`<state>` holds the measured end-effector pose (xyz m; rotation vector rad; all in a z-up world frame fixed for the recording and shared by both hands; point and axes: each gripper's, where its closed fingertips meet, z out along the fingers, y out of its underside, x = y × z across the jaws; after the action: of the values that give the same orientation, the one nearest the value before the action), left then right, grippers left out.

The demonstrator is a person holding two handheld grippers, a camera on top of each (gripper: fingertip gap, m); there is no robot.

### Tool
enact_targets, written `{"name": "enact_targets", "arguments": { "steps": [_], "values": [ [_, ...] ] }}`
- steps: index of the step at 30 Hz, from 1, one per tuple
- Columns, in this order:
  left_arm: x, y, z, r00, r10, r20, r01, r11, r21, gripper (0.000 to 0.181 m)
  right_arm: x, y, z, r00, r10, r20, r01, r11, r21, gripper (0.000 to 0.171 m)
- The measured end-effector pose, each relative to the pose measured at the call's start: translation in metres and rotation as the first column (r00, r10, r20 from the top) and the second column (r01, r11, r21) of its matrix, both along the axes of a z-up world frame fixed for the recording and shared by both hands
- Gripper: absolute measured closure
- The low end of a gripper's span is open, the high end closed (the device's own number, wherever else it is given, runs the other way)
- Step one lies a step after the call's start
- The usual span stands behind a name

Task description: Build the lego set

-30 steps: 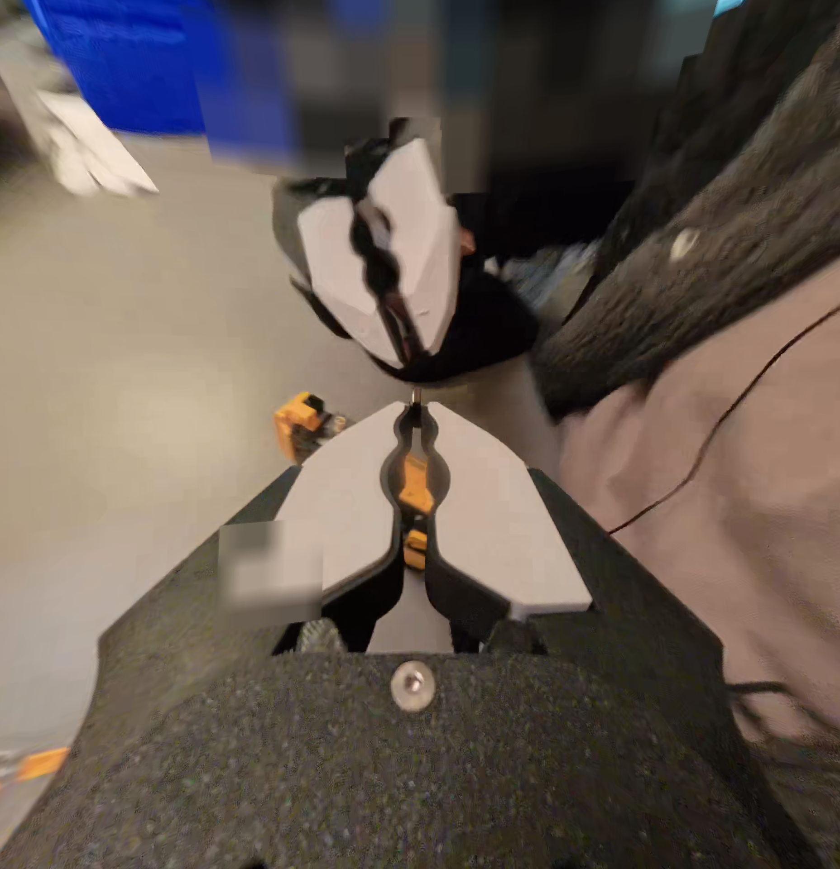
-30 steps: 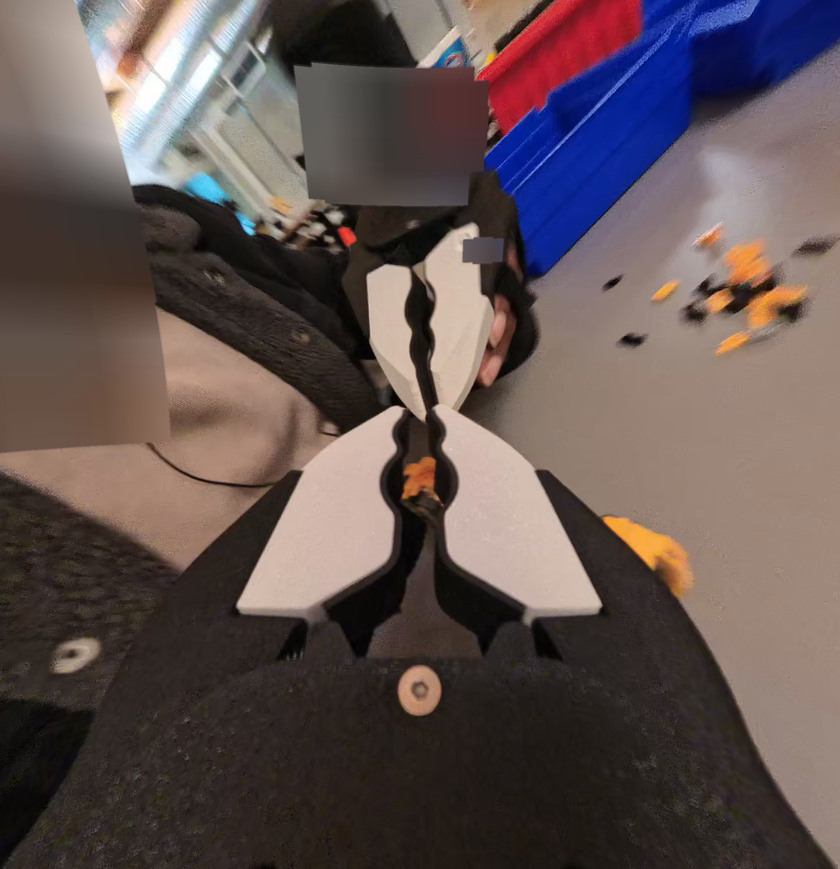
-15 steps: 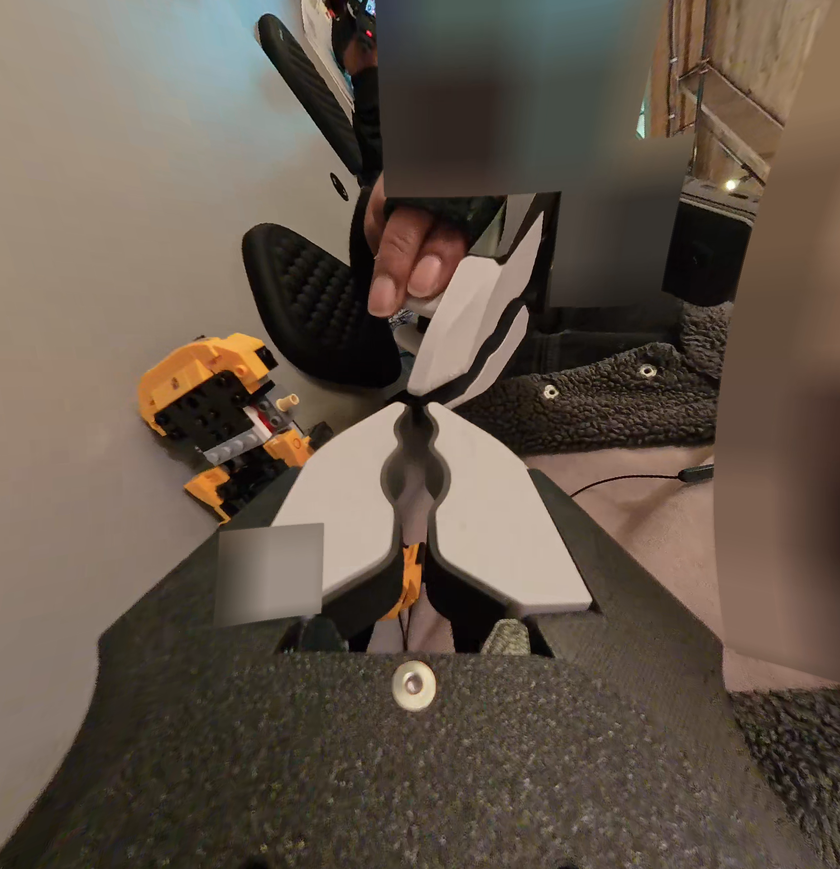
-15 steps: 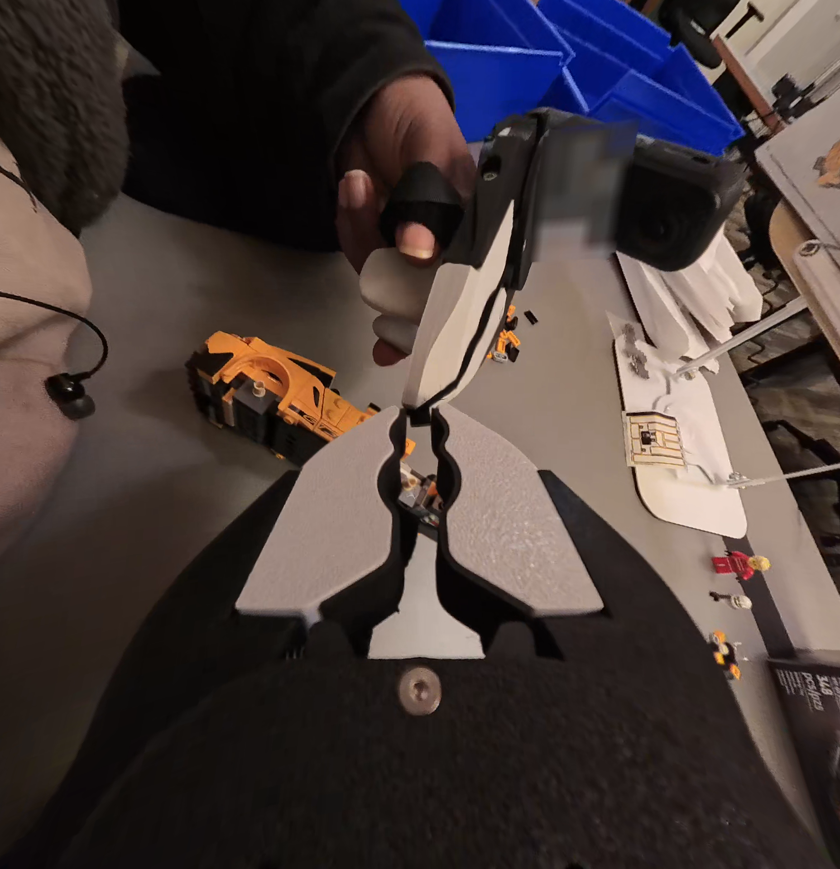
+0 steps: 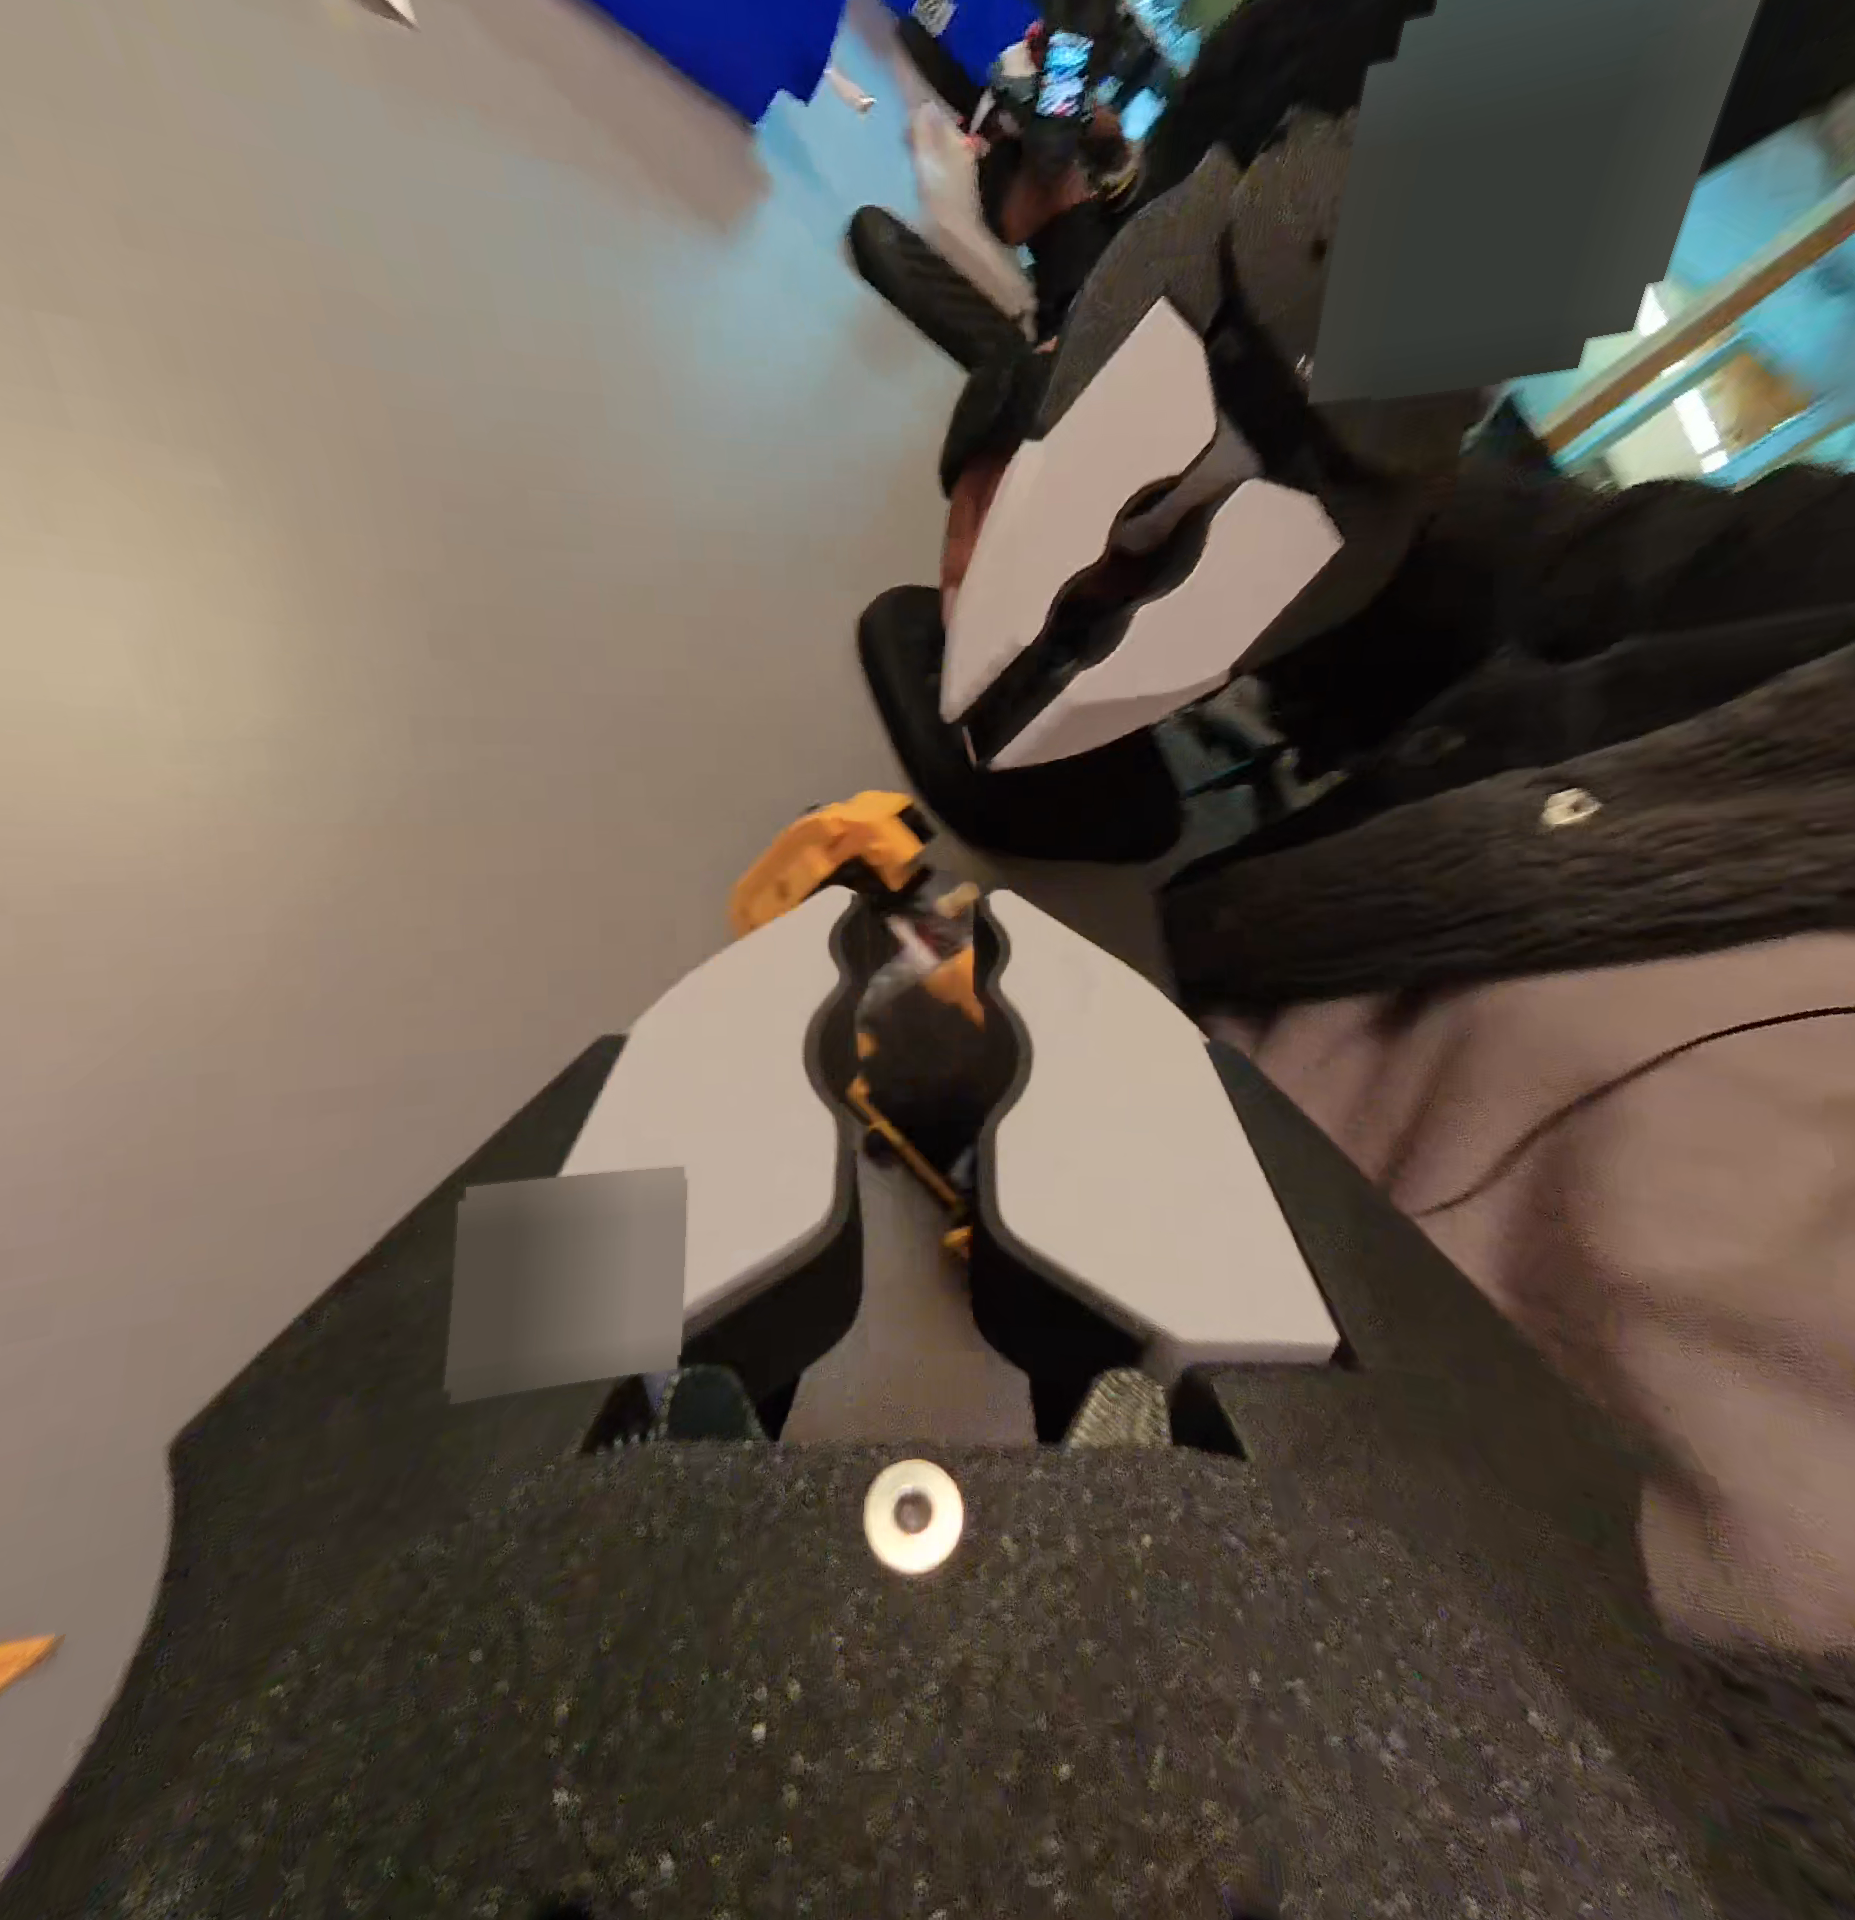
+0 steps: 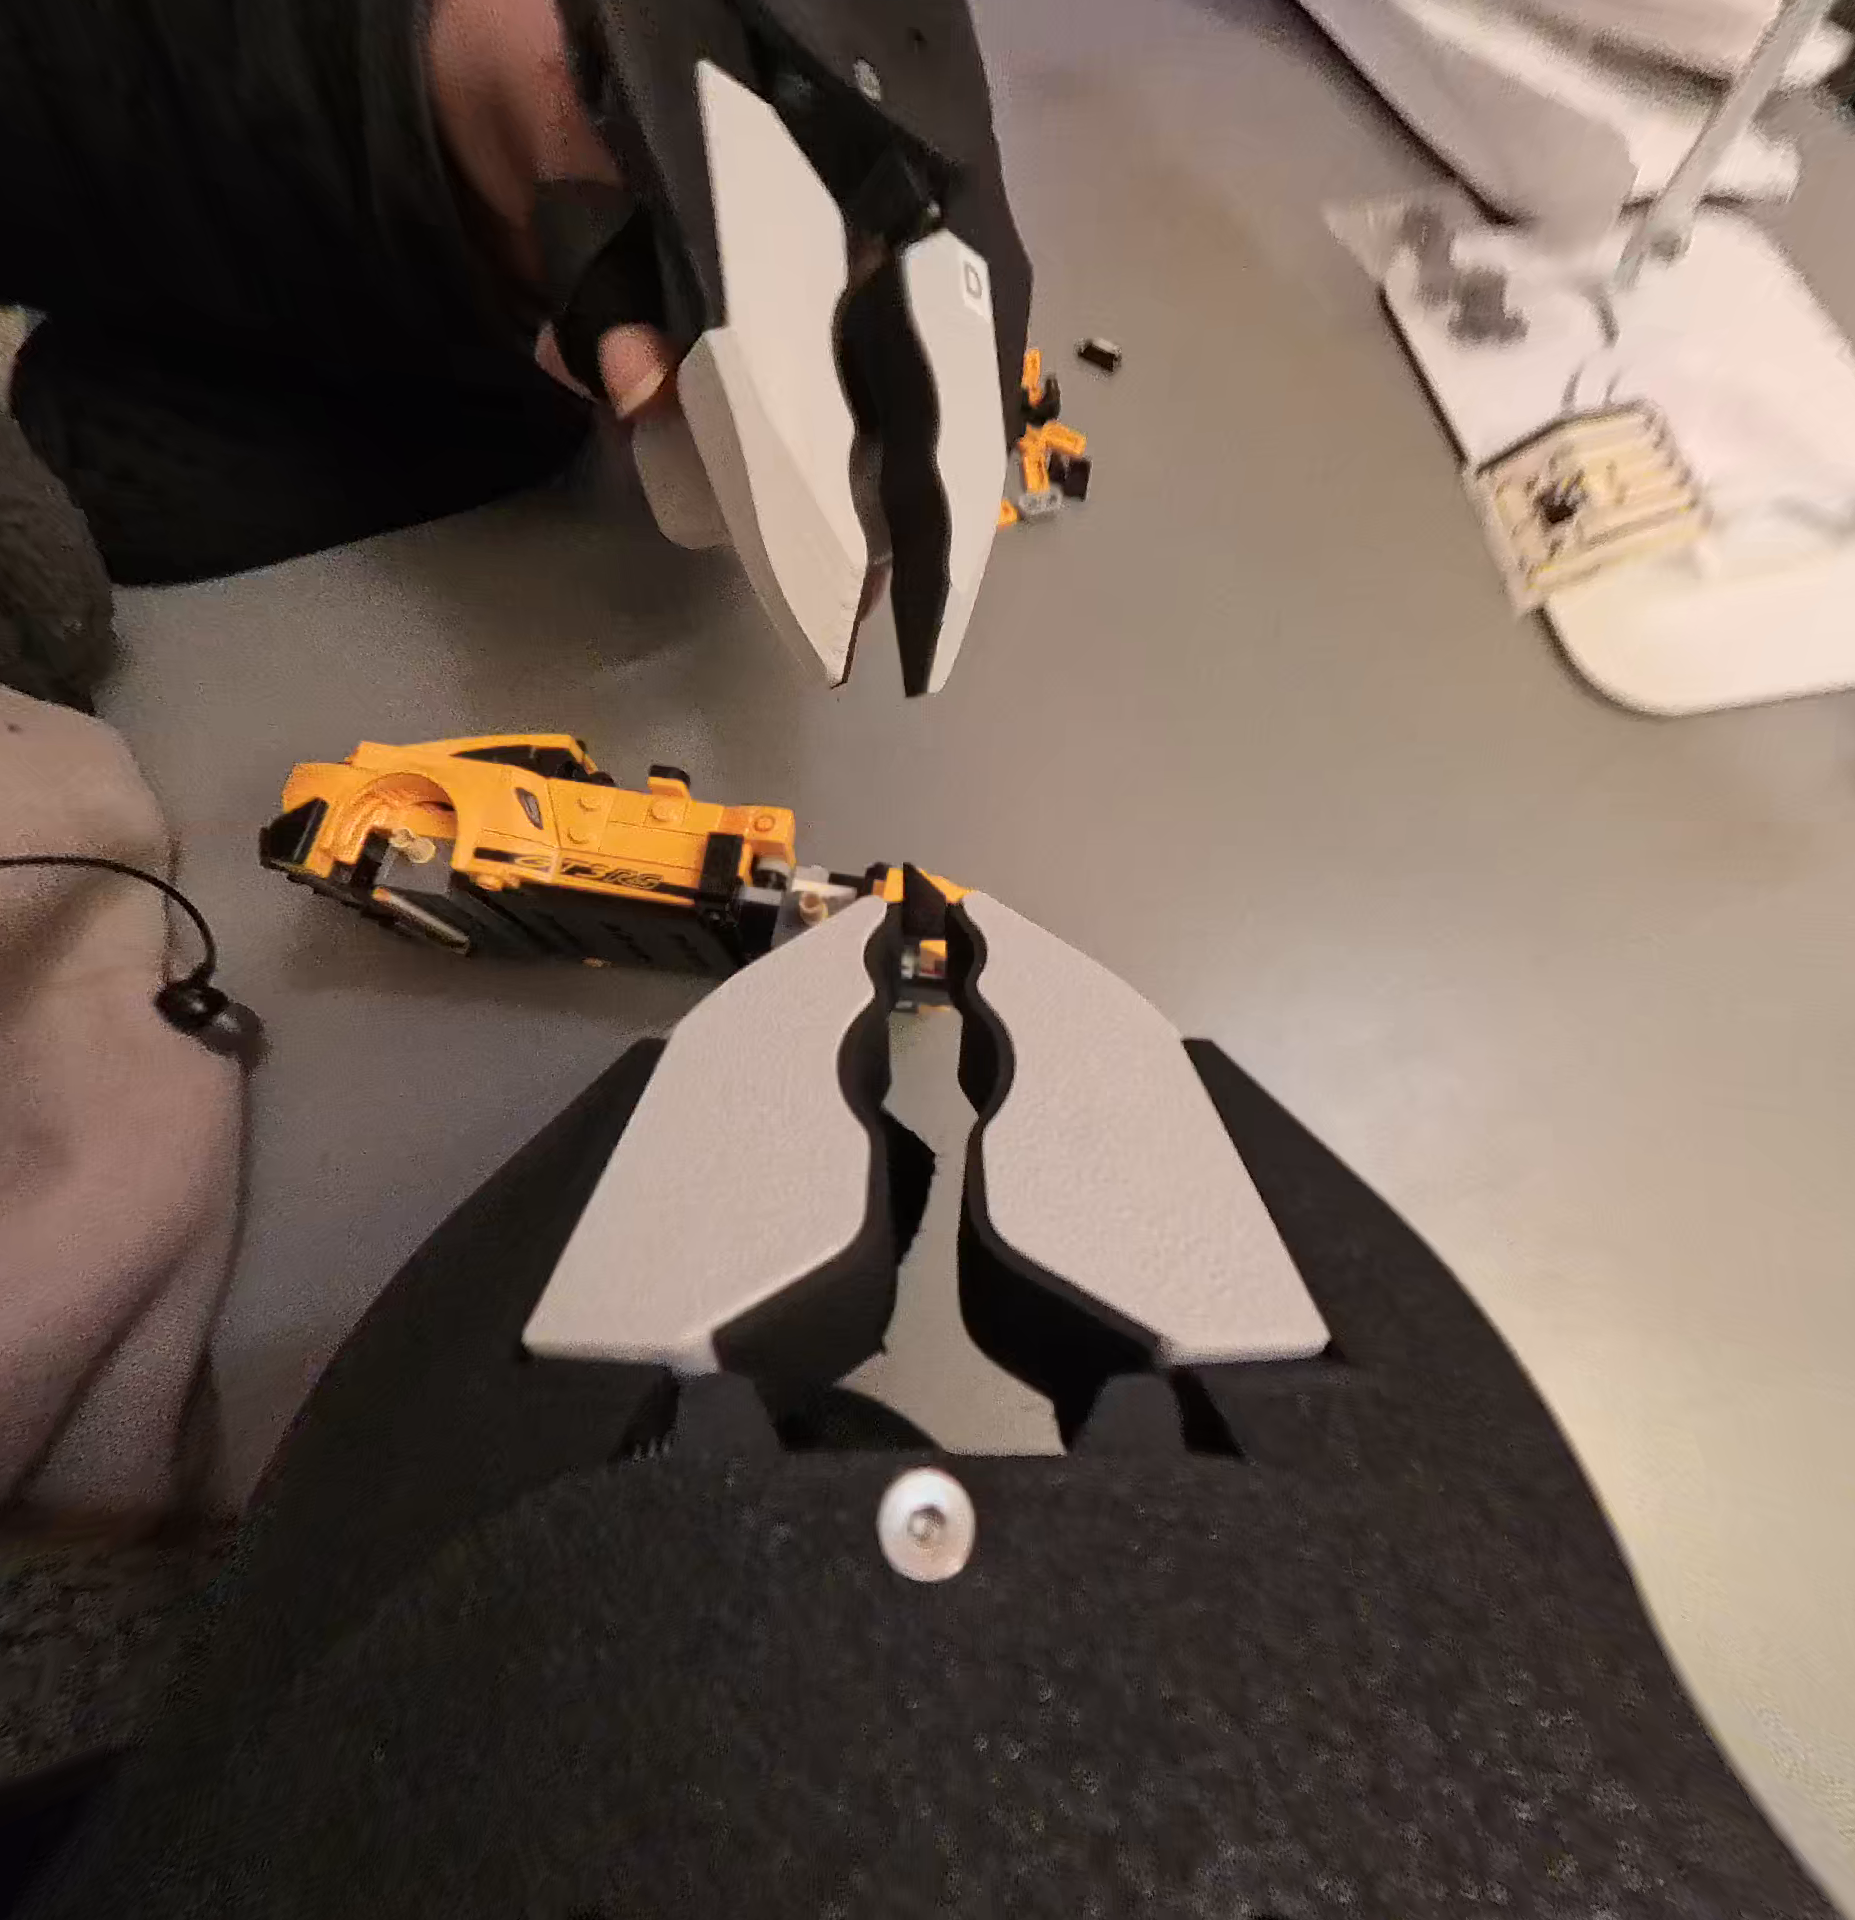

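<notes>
The right gripper has its pale grey fingers drawn to a narrow slit. A thin dark sliver sits between the tips, but whether it is pinched there or merely lies behind them cannot be told. Just past the tips, on the smooth grey table, lies the partly built orange and black lego sports car, resting on its side with its wheel arches bare. Its flank bears a strip of black lettering and a small dark emblem.

Above the car hangs the left gripper, pointing down, fingers a little apart with nothing between them. One finger carries a small printed mark near its base. A person's hand in a dark sleeve grips it.

Beyond it is a scatter of small loose orange and black bricks, and farther right a white rounded sheet with a printed yellow-lined panel, too blurred to read.

In the left wrist view the car shows through the gap of the left gripper.

A black earbud on its cord hangs over a beige garment.
</notes>
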<state>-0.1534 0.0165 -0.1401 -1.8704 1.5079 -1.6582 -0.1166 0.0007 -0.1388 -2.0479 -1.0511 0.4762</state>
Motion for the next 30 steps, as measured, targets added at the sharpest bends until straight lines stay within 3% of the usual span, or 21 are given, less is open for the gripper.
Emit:
{"name": "enact_targets", "arguments": {
  "steps": [9, 17, 30],
  "values": [
    [0.011, 0.001, -0.019, 0.999, 0.003, 0.050, -0.014, 0.975, 0.221, 0.164, -0.006, 0.001, -0.019, 0.997, -0.076, -0.016, 0.073, 0.985, -0.153, 0.164],
    [0.024, -0.007, -0.018, 0.996, -0.032, 0.086, -0.001, 0.933, 0.360, 0.168, -0.007, 0.001, -0.020, 0.996, -0.094, 0.006, 0.094, 0.981, -0.167, 0.164],
    [0.032, -0.014, -0.020, 0.994, -0.066, 0.090, 0.019, 0.895, 0.445, 0.171, -0.007, 0.002, -0.021, 0.994, -0.103, 0.031, 0.107, 0.983, -0.147, 0.163]
  ]
}}
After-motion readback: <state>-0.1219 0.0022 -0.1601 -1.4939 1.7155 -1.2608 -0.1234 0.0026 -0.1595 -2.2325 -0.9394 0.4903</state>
